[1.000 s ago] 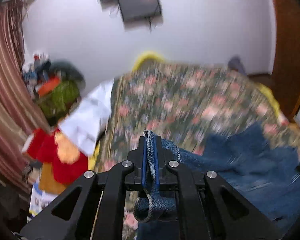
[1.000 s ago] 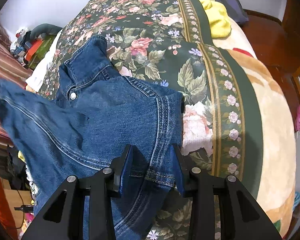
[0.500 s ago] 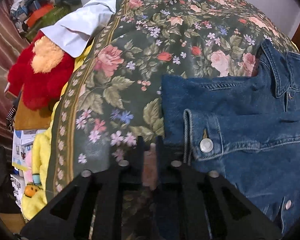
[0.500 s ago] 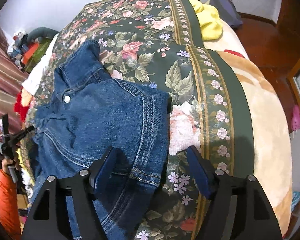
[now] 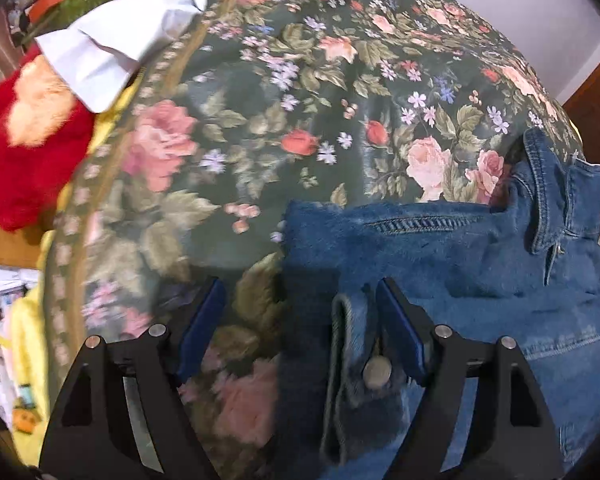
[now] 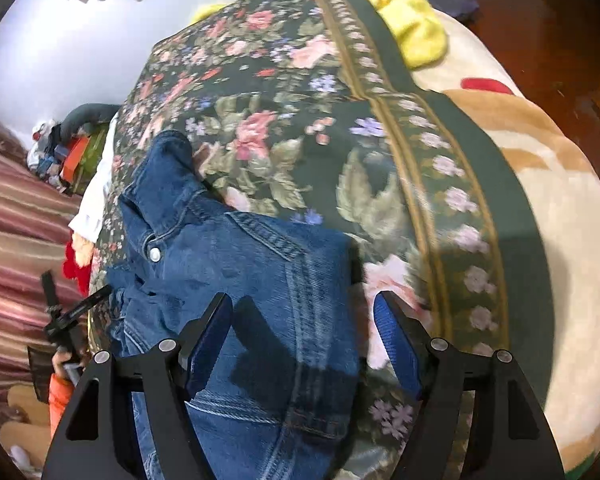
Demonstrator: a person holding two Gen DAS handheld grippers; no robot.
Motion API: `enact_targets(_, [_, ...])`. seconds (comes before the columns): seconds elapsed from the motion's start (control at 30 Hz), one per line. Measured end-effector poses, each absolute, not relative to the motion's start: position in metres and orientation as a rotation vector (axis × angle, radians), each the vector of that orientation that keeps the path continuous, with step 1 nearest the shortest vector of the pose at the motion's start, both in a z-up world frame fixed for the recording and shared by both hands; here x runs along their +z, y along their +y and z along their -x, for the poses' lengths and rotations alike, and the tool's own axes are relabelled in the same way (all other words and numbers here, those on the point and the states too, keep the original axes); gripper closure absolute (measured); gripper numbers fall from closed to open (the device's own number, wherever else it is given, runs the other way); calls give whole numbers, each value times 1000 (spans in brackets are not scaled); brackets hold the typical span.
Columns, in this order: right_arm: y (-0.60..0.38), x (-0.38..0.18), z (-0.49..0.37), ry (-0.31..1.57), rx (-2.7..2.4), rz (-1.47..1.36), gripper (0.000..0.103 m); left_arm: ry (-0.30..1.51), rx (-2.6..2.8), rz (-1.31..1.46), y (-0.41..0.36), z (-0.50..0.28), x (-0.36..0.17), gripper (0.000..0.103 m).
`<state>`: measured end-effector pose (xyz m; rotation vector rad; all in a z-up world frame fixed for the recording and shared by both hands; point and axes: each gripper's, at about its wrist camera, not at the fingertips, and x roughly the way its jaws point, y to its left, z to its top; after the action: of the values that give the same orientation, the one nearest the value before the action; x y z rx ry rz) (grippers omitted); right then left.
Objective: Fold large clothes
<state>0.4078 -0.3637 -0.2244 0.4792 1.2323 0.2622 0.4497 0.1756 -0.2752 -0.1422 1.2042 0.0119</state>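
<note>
Below my left tongs [image 5: 300,320] the denim jacket [image 5: 440,264] runs off the frame's bottom edge, its cuff blurred. My right tongs [image 6: 302,332] cover its hem; the clutter [image 6: 66,152] far left is too small to make out.

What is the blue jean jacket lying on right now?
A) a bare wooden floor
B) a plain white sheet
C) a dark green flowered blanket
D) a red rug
C: the denim jacket rests flat on the dark green blanket printed with pink roses, seen in both views.
</note>
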Motion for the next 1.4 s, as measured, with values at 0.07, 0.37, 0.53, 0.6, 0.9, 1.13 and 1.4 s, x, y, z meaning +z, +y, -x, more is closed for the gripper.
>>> enact_targets(0.07, [-352, -229, -409, 1248, 286, -468, 34, 1192, -16, 117, 165, -455, -279, 26])
enact_targets(0.37, [-318, -228, -428, 1234, 238, -287, 81, 1142, 91, 18, 130, -464, -286, 79])
enact_targets(0.53, [-303, -215, -457, 1187, 248, -215, 88, 1038, 142, -3, 143, -447, -253, 82])
enact_targets(0.6, [-289, -209, -476, 1166, 257, -177, 90, 1007, 157, 15, 155, -441, -240, 82])
enact_targets(0.9, [-229, -211, -541, 1117, 280, 0, 89, 1048, 277, 29, 200, -449, -258, 82])
enact_targets(1.13, [-249, -219, -532, 1154, 291, 15, 79, 1048, 274, 7, 202, -446, -268, 73])
enact_targets(1.4, [-300, -177, -499, 1180, 212, -115, 34, 1055, 228, 23, 199, -423, -234, 60])
